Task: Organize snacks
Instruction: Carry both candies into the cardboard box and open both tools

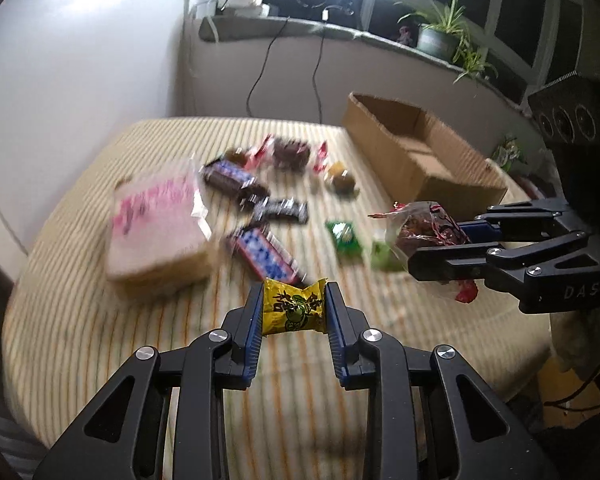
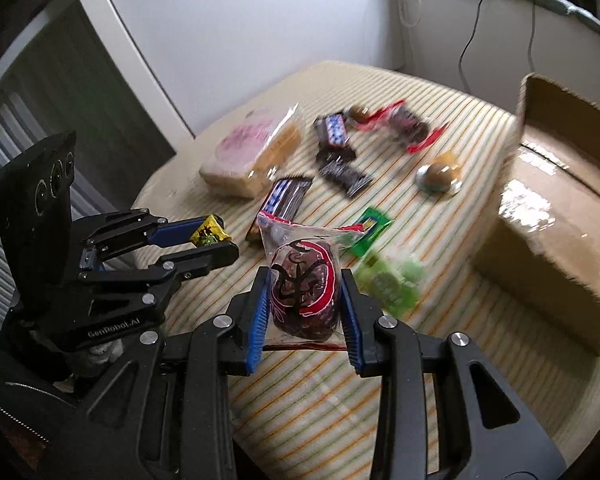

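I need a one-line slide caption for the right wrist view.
Right gripper holds a clear-wrapped dark red snack above the striped table; left gripper holds a yellow candy.

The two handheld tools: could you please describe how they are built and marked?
Both the left tool and the right tool are matte black linkage frames with silver round screw heads and blue ribbed pads. Each carries a black block with three round lenses. White lettering marks the sides: "GenRobot.AI" on the left one, "DAS" visible on the right.

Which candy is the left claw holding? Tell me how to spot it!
Start at the cardboard box on the striped table. Nearer the camera, the left claw pinches a small candy. It is the only yellow wrapper, with black and green print.
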Motion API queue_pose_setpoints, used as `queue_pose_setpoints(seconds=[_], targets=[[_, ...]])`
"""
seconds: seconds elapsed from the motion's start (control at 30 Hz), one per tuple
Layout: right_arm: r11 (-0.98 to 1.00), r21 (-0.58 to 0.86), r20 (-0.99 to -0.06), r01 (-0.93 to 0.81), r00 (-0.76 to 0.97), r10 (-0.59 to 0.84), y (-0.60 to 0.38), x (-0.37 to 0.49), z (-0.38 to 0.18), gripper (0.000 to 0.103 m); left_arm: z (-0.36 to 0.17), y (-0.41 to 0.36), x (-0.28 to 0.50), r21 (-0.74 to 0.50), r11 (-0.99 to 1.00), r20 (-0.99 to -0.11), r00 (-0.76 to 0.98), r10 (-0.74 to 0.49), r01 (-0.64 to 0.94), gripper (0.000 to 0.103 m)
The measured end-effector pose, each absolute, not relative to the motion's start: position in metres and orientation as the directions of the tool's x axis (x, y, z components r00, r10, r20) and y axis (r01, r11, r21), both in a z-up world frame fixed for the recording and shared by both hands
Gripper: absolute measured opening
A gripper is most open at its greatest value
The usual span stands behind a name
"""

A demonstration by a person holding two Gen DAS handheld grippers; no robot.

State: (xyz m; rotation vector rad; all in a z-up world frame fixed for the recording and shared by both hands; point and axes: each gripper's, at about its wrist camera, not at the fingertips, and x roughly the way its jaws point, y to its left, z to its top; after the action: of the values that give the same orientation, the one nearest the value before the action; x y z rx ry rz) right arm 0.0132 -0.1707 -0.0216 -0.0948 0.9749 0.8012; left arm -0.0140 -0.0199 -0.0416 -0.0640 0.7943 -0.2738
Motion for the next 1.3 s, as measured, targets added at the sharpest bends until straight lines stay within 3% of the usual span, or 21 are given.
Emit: queue_pose_setpoints(seconds=[0.57, 1.3], targets=[[0.877, 0.193, -0.716, -0.440, 0.547, 0.433, -0.274, 0.064, 0.021, 0.034, -0.009, -0.105, 0.074, -0.136, 0.894, -0.631, 0.659, -0.411, 0.427, 0.027], [0.951, 0.143, -0.762, -0.276, 0.582, 0.284, -0.343, 0.113, -0.006, 0.034, -0.013, -0.180, 0.119, -0.123, 0.849, -0.665, 0.592, -0.455, 0.514, 0.029]])
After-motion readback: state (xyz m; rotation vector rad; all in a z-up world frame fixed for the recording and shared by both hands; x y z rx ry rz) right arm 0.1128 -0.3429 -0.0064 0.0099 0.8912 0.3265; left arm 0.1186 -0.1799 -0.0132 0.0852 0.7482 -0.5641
